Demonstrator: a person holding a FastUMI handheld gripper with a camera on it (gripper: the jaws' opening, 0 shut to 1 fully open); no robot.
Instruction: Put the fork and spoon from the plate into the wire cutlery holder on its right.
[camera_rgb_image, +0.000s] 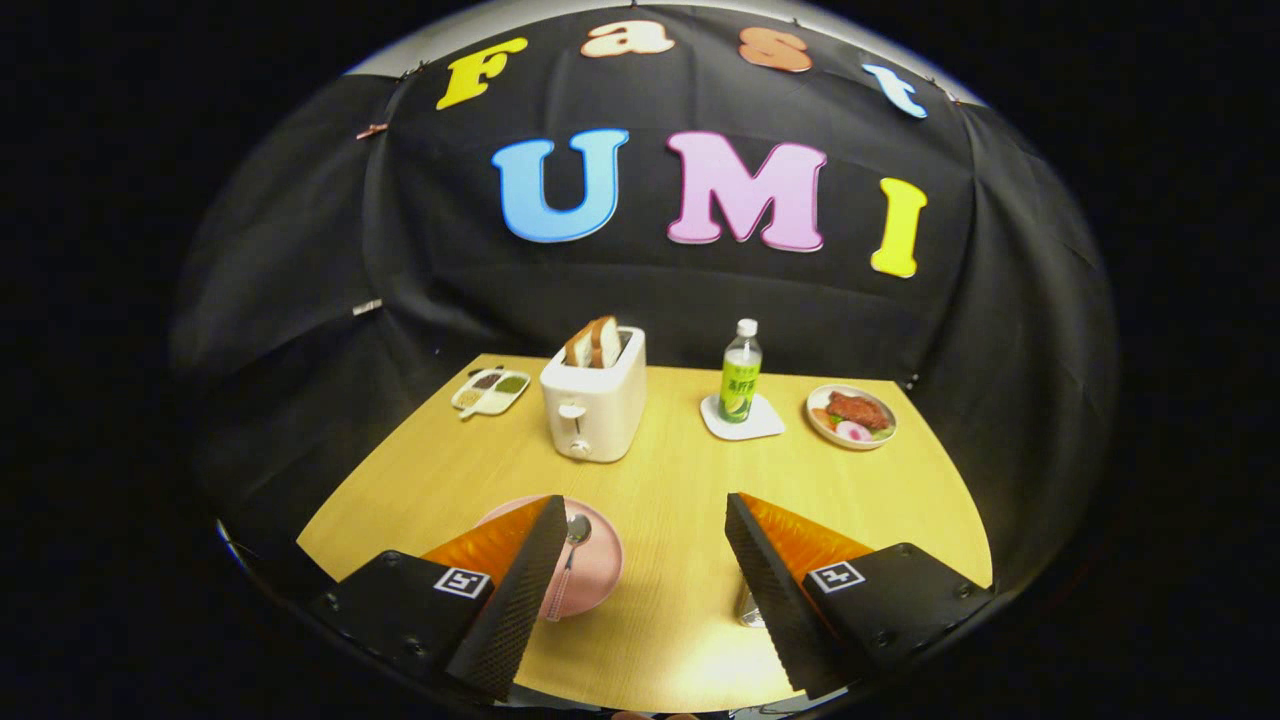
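A pink plate lies on the wooden table, partly hidden behind my left finger. On it rests a spoon with a metal bowl and a pink handle, right beside that finger's inner edge. The fork is hidden from me. A small bit of shiny metal peeks out beside my right finger; it may be the wire cutlery holder, but I cannot tell. My gripper is open above the table's near part, with nothing between its fingers.
Farther back stand a white toaster with bread slices, a green-labelled bottle on a white coaster, a plate of food at the right, and a small divided dish at the left. The table shows bare wood between my fingers.
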